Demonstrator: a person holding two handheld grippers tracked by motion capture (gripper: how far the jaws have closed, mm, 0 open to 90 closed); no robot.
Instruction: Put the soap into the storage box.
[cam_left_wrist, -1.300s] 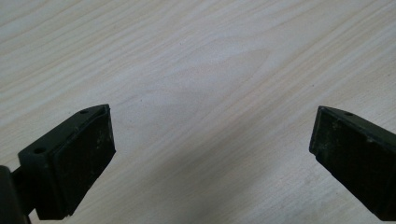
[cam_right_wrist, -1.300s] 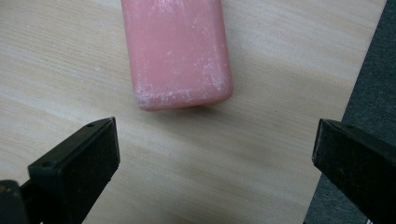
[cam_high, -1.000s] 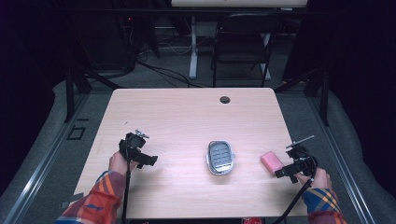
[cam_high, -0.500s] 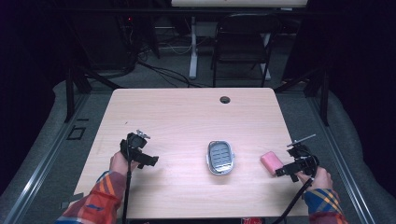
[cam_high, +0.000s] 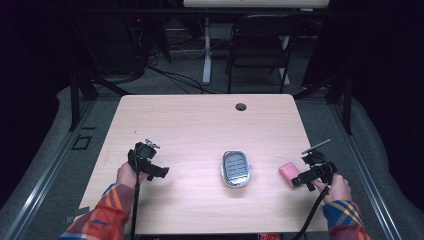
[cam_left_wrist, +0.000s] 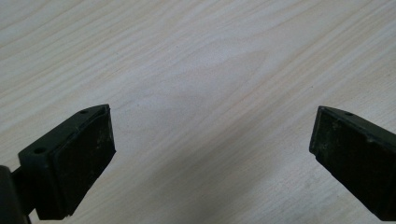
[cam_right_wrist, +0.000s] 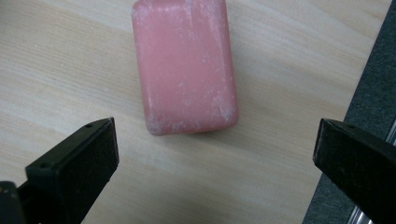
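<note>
Your right gripper (cam_right_wrist: 215, 172) stands with its jaws spread wide and nothing between them. The pink soap bar (cam_right_wrist: 184, 65) lies flat on the table (cam_high: 200, 125), just ahead of the fingertips and slightly toward the left-hand finger (cam_right_wrist: 74, 168) in the right gripper view, not yet inside the gap. In the high view the bar (cam_high: 289, 173) sits just beside that gripper (cam_high: 300, 179), near the table's edge. Your left gripper (cam_left_wrist: 212, 163) is likewise spread, over bare wood, well apart from the soap and from the grey soap dish (cam_high: 236, 168) that rests between the two grippers.

Risks, as judged from here: the bar is off-centre to the fingers, so closing now could catch only a corner and skid or spin it. Its surface looks chalky and rounded, so a light pinch may slip. A push outward could send it over the nearby edge.

No brand, label or legible writing shows on the soap, dish or table.
</note>
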